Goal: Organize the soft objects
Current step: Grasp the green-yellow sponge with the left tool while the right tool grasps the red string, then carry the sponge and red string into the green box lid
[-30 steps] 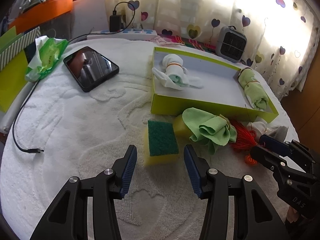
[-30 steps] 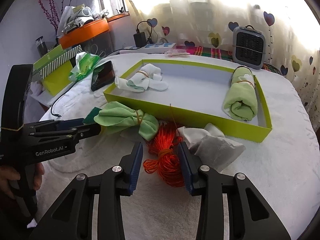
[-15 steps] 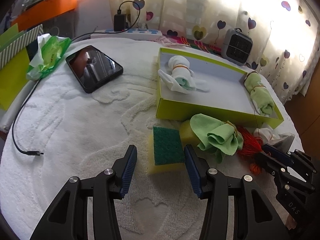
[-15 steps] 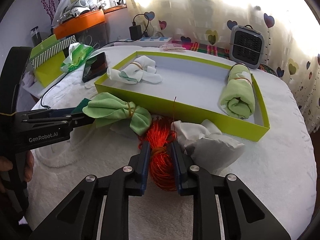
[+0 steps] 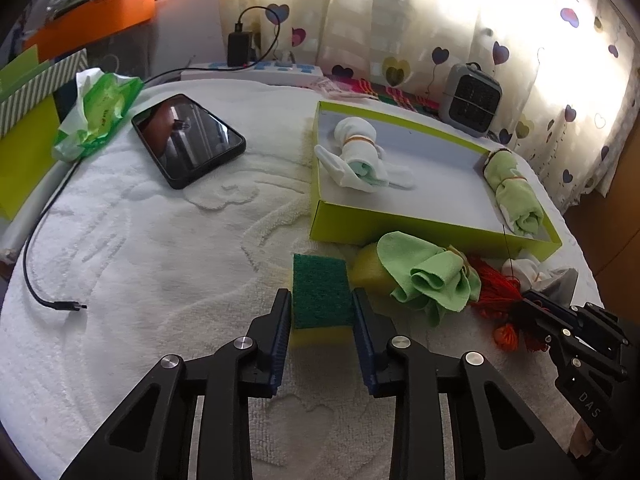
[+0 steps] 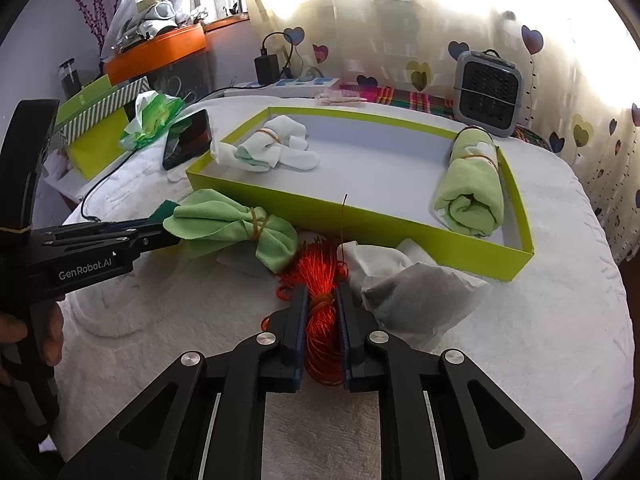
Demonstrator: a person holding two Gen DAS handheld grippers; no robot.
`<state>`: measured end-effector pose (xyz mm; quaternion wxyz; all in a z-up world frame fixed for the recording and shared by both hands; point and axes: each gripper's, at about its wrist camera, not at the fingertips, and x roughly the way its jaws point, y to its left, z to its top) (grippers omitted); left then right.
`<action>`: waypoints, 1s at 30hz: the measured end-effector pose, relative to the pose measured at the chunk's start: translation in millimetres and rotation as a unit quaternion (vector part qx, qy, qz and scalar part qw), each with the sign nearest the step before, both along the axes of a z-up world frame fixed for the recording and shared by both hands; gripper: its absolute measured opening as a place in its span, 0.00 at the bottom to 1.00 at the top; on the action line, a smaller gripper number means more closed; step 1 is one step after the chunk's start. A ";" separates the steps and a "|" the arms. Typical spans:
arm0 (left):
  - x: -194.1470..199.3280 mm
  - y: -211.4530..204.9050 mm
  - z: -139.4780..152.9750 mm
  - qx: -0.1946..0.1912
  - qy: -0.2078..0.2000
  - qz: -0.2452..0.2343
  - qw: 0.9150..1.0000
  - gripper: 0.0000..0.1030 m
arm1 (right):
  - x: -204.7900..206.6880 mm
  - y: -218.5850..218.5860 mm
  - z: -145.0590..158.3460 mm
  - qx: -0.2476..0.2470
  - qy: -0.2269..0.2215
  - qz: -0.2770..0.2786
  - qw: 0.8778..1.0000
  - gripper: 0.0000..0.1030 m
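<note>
A yellow sponge with a green scouring top (image 5: 318, 292) lies on the white towel. My left gripper (image 5: 320, 304) is closing on it, and its blue pads touch both of the sponge's sides. My right gripper (image 6: 322, 292) is shut on a bundle of orange cord (image 6: 316, 264). A tied green cloth (image 6: 228, 220) lies between the two, partly over a second yellow sponge (image 5: 366, 270). A white and grey cloth (image 6: 412, 288) sits right of the cord. The lime tray (image 6: 400, 220) holds a rolled white sock bundle (image 6: 272, 148) and a rolled green towel (image 6: 472, 188).
A black phone (image 5: 188, 140), a green wipes pack (image 5: 96, 112) and a loose black cable (image 5: 60, 304) lie on the left. A small grey heater (image 5: 472, 100) and a power strip (image 5: 256, 70) stand behind the tray. A hand (image 6: 52, 336) holds the left gripper's handle.
The left jaws have narrowed from wide apart onto the sponge's sides. The right jaws have closed onto the orange cord. Neither hand has shifted.
</note>
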<state>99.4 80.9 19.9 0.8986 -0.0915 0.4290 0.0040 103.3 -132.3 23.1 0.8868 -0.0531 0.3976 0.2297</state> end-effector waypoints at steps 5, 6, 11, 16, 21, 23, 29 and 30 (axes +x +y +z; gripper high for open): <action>-2.5 1.0 1.6 -0.003 -0.003 0.001 1.000 0.27 | -0.8 -4.1 1.5 0.019 0.004 -0.004 1.000 0.11; -3.2 0.9 2.2 -0.004 -0.004 0.001 1.000 0.27 | -1.6 -4.4 2.1 0.021 0.004 -0.004 1.000 0.11; -8.1 -0.1 6.4 -0.006 -0.010 -0.001 1.000 0.27 | -5.5 -9.0 8.3 0.042 0.001 -0.004 0.999 0.11; -12.1 -1.1 9.3 -0.009 -0.012 -0.004 1.000 0.27 | -7.7 -14.0 13.5 0.056 -0.003 -0.008 0.998 0.11; -15.6 -4.2 14.0 -0.009 -0.018 -0.010 1.000 0.27 | -9.0 -20.7 19.6 0.071 -0.010 -0.017 0.997 0.11; -16.7 -5.5 15.7 -0.009 -0.019 -0.012 1.000 0.27 | -9.7 -22.2 22.1 0.076 -0.012 -0.019 0.997 0.11; -20.7 -8.3 21.2 -0.008 -0.024 -0.018 1.000 0.27 | -12.4 -23.6 23.8 0.084 -0.013 -0.020 0.996 0.11; -21.8 -8.7 22.7 -0.007 -0.025 -0.019 0.999 0.27 | -13.0 -23.6 24.6 0.085 -0.014 -0.019 0.996 0.11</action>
